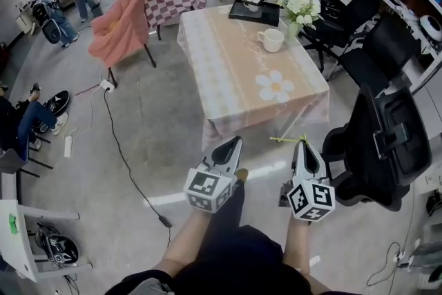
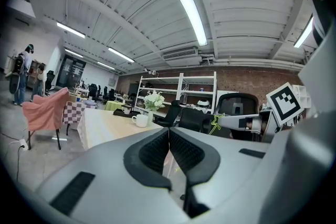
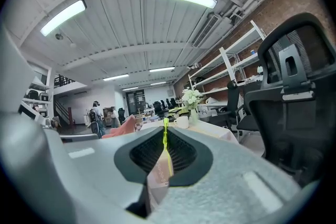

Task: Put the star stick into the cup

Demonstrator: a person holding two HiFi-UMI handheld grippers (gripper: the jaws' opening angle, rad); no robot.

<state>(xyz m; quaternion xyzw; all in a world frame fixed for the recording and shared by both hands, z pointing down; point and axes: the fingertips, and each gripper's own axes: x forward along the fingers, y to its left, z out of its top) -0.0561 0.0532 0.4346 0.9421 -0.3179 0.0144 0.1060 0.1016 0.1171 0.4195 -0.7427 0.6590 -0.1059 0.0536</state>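
The star stick (image 1: 284,139) is thin and yellow-green; it juts left from my right gripper (image 1: 304,143), whose jaws are shut on it. In the right gripper view the stick (image 3: 165,139) stands upright between the pads. My left gripper (image 1: 233,141) is shut with nothing in it, a little to the left. From the left gripper view the stick's star end (image 2: 214,123) shows at the right gripper's tip. The white cup (image 1: 271,40) stands on the peach-clothed table (image 1: 235,79) well ahead of both grippers, and shows small as the cup (image 3: 182,121) and the cup (image 2: 140,120).
A vase of white flowers (image 1: 297,7) and a black tray (image 1: 254,12) stand behind the cup. Black office chairs (image 1: 383,141) crowd the right side. A pink-draped chair (image 1: 121,24) and a checkered table (image 1: 173,0) are at the left. A cable (image 1: 128,162) crosses the floor.
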